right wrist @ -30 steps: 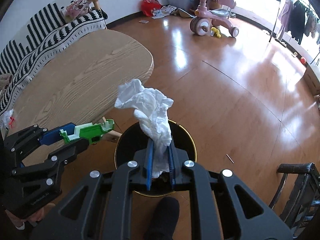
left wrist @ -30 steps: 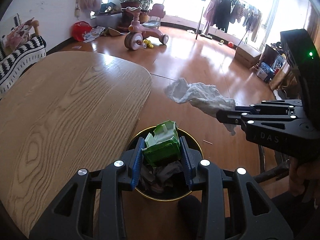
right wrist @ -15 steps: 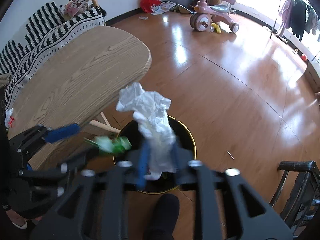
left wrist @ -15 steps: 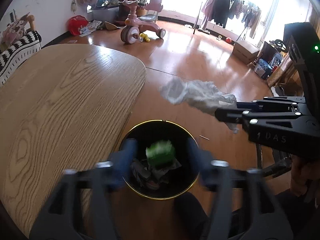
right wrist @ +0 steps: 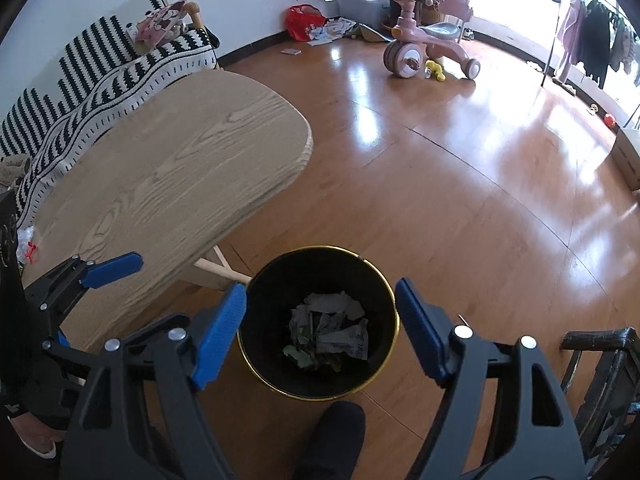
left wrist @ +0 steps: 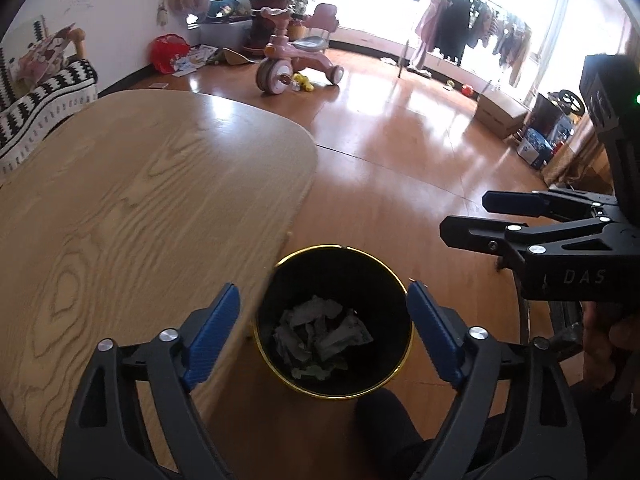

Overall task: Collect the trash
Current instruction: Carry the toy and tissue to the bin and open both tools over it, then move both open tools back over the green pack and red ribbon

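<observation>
A black bin with a gold rim stands on the wooden floor beside the table. Crumpled paper, tissue and green scraps lie at its bottom. My left gripper hangs above the bin, its jaws opening with nothing between them. My right gripper hovers over the same bin, jaws also opening and empty. In the left wrist view the right gripper reaches in from the right. One blue pad of the left gripper shows at the left of the right wrist view.
A rounded wooden table borders the bin on the left, with a small wrapper near its edge. A dark chair stands at the right. A person's dark-socked foot is just before the bin. A pink tricycle is far off.
The green carton has left my left gripper and the white tissue my right gripper; both dropped into the bin. Both grippers have gone from shut to wide apart.
</observation>
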Demonstrator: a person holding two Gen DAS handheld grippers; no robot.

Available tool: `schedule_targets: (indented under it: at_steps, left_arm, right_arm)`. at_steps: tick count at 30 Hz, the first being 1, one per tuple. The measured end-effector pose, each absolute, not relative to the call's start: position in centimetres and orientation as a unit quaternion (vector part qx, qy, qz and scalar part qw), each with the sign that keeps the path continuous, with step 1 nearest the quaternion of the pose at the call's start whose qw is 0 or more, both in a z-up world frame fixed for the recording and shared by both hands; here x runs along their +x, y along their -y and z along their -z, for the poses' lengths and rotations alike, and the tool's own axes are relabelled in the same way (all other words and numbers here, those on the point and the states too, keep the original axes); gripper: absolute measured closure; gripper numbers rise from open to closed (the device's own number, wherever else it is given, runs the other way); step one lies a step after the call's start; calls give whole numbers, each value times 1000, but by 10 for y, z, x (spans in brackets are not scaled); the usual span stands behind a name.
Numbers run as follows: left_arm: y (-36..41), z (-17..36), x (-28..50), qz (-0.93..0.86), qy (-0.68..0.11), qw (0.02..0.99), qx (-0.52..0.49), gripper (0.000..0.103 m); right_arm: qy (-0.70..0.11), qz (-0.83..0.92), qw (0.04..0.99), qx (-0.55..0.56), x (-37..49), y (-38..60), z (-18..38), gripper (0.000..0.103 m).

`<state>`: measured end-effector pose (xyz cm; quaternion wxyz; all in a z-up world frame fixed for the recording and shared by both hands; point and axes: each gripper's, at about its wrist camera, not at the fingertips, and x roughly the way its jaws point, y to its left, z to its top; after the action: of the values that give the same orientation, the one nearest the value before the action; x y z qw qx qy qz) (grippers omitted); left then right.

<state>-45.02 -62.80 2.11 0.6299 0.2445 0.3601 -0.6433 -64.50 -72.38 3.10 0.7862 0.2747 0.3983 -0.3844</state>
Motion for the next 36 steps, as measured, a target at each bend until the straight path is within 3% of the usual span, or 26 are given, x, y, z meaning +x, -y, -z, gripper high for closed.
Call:
schedule_targets:
  at_steps: [5, 15, 21, 28, 36]
  left_arm:
    - [604, -38, -420, 623, -346, 660, 238, 12]
    - [499, -72, -283, 501, -353, 766, 192, 9]
    - [387, -85, -173, 374, -374, 838, 134, 9]
    - [277, -78, -82, 239, -402, 882, 65, 9]
    - [249, -51, -38, 199, -428, 880, 48, 9]
  right_arm:
    - [-388, 374, 802, 258, -622, 714, -42, 18]
    - [-361, 286, 861, 216, -511, 664, -68, 18]
    - [-352, 209, 894, 184, -408, 607, -79, 18]
    - [-361, 133, 909, 163, -289, 533, -70, 18]
    - [-379, 83, 914, 116, -171, 459, -48, 18]
